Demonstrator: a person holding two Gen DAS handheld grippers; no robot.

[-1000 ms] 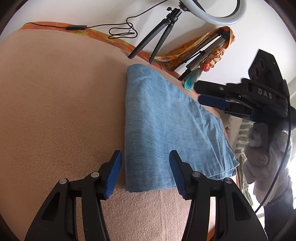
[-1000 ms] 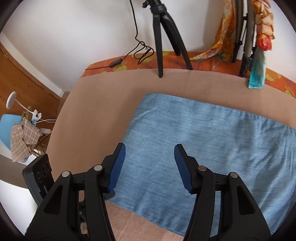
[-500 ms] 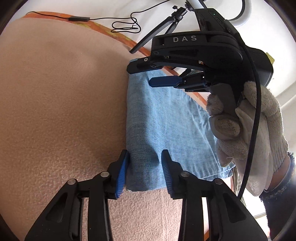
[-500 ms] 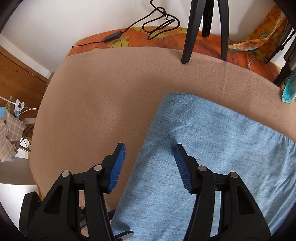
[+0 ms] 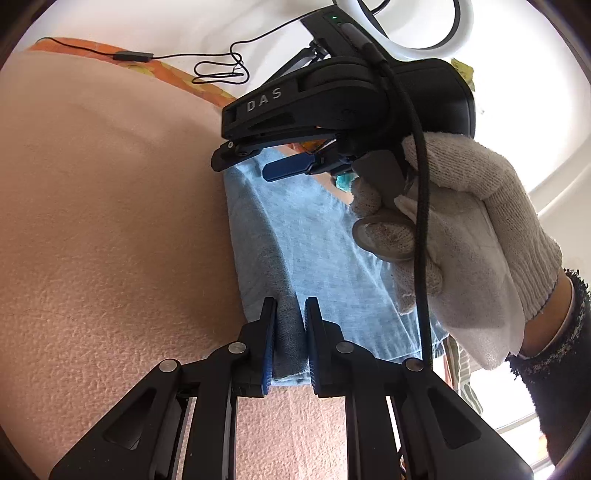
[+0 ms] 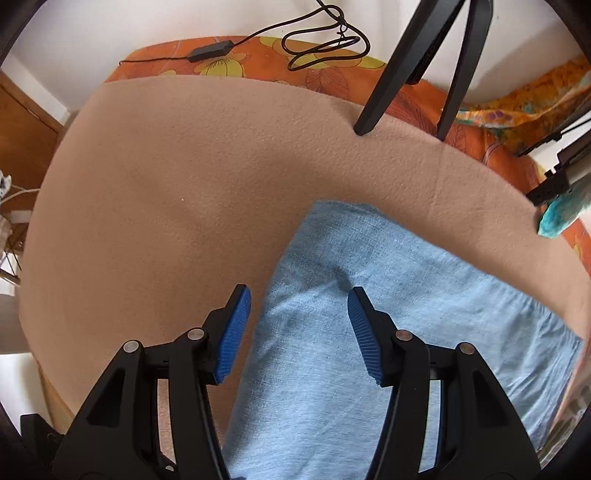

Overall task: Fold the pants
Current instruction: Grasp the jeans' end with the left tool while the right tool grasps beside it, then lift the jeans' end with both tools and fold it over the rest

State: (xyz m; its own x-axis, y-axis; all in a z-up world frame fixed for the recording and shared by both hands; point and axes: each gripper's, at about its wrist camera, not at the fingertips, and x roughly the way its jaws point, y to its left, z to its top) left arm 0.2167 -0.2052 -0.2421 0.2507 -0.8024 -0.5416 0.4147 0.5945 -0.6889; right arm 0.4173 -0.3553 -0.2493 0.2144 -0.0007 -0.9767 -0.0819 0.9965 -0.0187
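Lower centre: pants [image 5: 317,258] corner is pinched by the closing left gripper [image 5: 290,343]; right gripper [image 6: 297,332] is held open above the fold.

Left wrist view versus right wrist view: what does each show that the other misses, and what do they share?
Only the left wrist view shows the left gripper closing on a pinched corner of the pants, the gloved hand and the ring light. Only the right wrist view shows the right gripper's open pads astride the pants' edge, and the wooden door. Both show the right gripper, pants, blanket and cable.
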